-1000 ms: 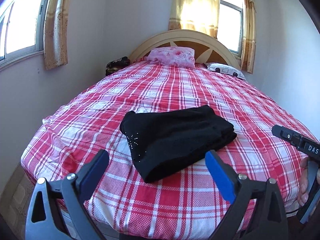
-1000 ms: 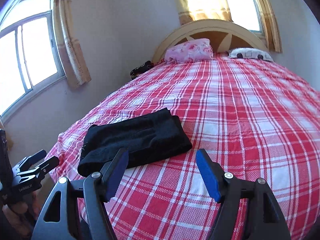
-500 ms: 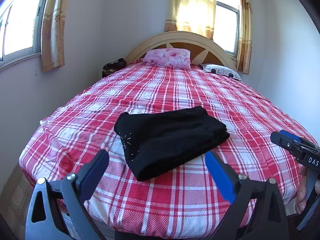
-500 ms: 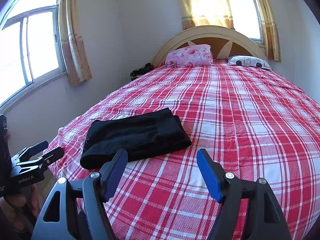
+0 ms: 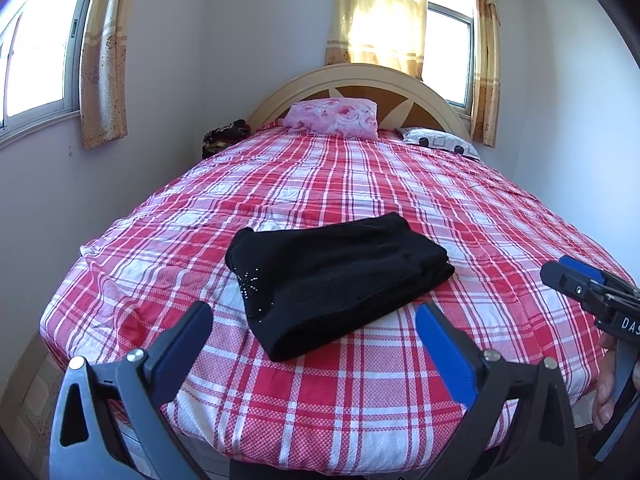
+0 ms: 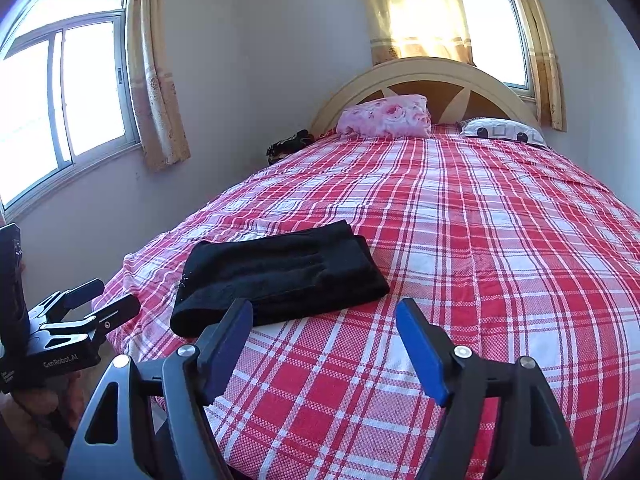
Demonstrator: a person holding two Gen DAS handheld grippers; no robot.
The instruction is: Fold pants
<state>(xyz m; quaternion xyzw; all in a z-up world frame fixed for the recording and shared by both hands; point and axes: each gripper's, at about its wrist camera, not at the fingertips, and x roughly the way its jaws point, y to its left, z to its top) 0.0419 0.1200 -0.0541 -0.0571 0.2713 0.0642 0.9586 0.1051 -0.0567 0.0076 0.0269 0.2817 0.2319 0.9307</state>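
The left tongs stand apart with nothing between their blue pads, hovering off the foot of the bed, and the right tongs are likewise apart and widening a little, also empty. Beneath and ahead of both spreads the big bed with its red-and-white plaid cover, reaching back to a cream arched wooden headboard under yellow-curtained windows; a pink floral pillow and a white pillow with dark patterns lie at the head. The black fabric pants rest on the cover near the foot of the bed, already doubled into a compact oblong stack with layered edges showing at its right end and a small sparkly motif near its left end. Its long axis runs across the bed, roughly crosswise to the way both tongs point. From the left tongs the stack lies straight ahead and just beyond the pads; from the right tongs it sits ahead and off to the left, so the left hand looks the nearer. The fold appears finished or nearly so, and neither tool touches the cloth.
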